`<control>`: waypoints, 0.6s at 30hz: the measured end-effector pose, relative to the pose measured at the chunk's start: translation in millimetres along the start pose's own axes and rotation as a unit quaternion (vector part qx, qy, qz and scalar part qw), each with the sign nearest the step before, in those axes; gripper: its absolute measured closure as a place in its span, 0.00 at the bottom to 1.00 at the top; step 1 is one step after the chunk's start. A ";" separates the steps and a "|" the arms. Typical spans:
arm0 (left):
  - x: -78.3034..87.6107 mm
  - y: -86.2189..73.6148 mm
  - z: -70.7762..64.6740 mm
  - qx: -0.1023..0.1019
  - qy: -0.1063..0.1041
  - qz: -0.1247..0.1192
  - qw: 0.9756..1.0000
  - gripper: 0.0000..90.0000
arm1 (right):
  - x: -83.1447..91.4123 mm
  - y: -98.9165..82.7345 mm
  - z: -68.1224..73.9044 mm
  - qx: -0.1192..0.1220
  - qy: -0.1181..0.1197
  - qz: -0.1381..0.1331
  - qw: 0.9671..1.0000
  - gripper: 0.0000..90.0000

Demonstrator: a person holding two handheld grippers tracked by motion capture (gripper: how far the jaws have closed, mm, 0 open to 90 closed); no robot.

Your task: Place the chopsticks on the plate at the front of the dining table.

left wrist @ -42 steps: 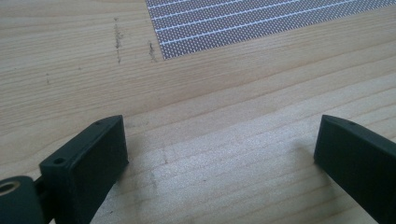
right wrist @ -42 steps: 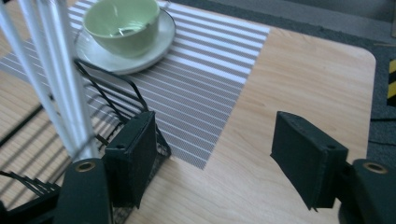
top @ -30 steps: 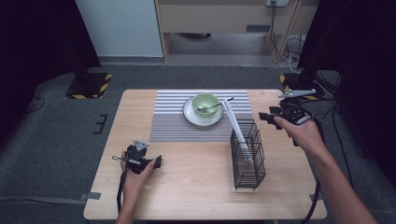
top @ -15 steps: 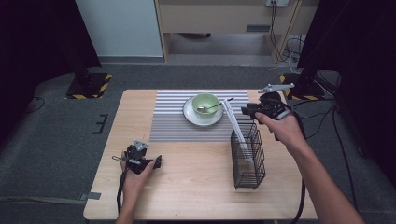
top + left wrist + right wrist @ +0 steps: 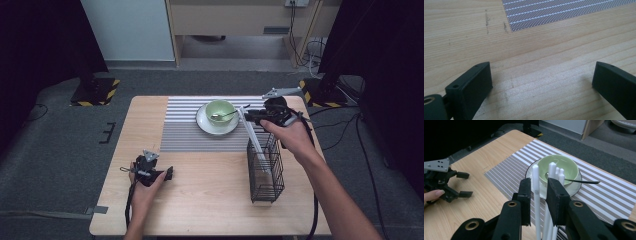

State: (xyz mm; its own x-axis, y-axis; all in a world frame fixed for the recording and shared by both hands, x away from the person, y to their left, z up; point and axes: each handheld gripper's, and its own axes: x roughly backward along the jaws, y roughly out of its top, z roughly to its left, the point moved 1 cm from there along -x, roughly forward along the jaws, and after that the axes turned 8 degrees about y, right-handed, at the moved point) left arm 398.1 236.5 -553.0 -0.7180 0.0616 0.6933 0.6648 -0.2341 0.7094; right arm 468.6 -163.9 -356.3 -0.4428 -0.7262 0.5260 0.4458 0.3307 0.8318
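High view: a light wooden table [image 5: 210,210] stands on grey carpet, with a grey striped placemat [image 5: 185,130] across its far half. On the mat, above frame centre, a green bowl [image 5: 220,110] sits on a white plate [image 5: 205,125] with a dark spoon [image 5: 231,113] resting in it. Right of centre a black wire basket [image 5: 266,172] holds white utensils [image 5: 250,132] that lean up and to the left. The right gripper [image 5: 248,116] sits at their upper ends, just right of the bowl. The left gripper [image 5: 167,174] rests on the table at lower left, well apart from the basket.

Left gripper view: the jaws stand wide apart over bare wood, nothing between them; a corner of the placemat shows at the top.

Right gripper view: the jaws have just been closing and now sit narrow around one white utensil [image 5: 536,192] at centre; whether the pads press on it cannot be told. The other white handles stand just right of it. The bowl lies behind, the left gripper at the left edge.
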 end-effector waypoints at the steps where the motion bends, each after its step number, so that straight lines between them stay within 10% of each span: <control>1: 0.0 0.0 0.0 0.000 0.000 0.000 1.000 0.02 | -2.2 0.4 0.9 0.002 0.000 0.001 1.000 0.82; 18: 0.0 0.0 0.0 0.000 0.000 0.000 1.000 0.02 | -26.6 0.1 2.6 0.029 -0.009 0.022 0.999 0.84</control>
State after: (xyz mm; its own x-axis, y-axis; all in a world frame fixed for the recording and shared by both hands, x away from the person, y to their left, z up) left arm 398.1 236.5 -553.0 -0.7182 0.0616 0.6931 0.6648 -0.2337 0.7096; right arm 478.4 -142.9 -369.7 -0.4379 -0.6987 0.5657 0.4205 0.3970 0.8158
